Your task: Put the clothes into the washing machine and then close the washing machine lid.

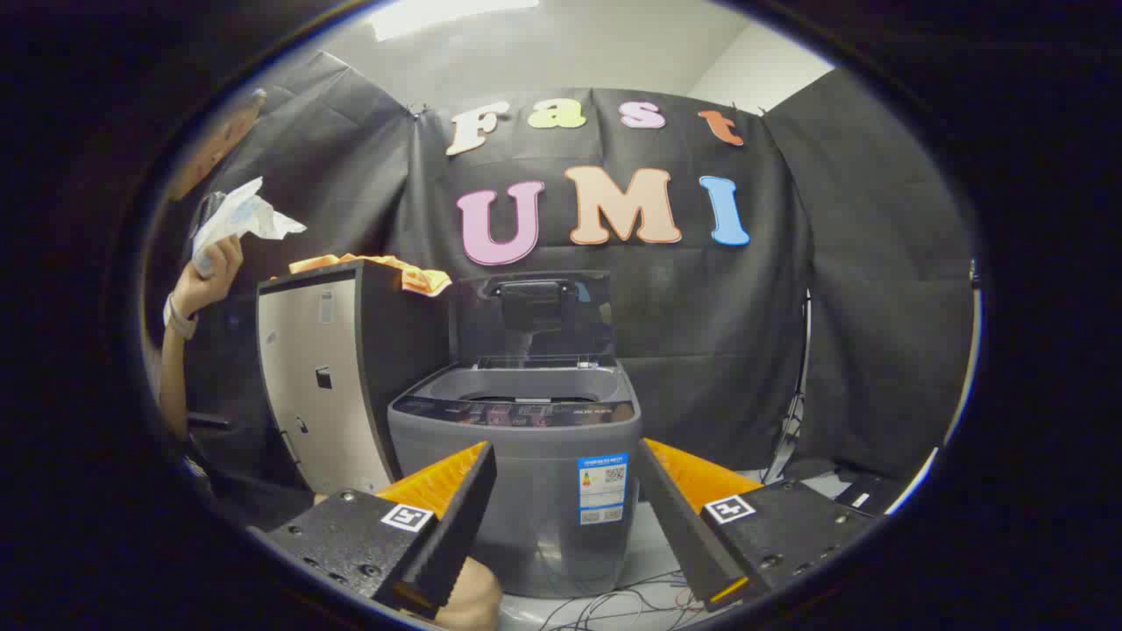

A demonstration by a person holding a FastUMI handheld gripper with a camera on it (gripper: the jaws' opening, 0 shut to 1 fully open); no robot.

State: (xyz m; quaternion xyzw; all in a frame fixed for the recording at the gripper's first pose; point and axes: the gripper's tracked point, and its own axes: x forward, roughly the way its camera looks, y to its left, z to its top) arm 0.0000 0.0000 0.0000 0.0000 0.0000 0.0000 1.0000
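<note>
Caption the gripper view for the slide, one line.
Open gripper faces the grey washer, lid raised; orange cloth lies on the cabinet beside it.

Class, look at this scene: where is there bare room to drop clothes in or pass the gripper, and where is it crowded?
Free: the washing machine tub mouth, under its raised lid. Crowded: the cabinet topped by orange cloth, and cables at the base. The gripper is open.

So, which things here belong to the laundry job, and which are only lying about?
For the job: washing machine, its raised lid, orange cloth on the cabinet, open hand-held gripper with nothing between its fingers.
Lying about: cabinet, cables, crumpled paper in a person's hand.
</note>
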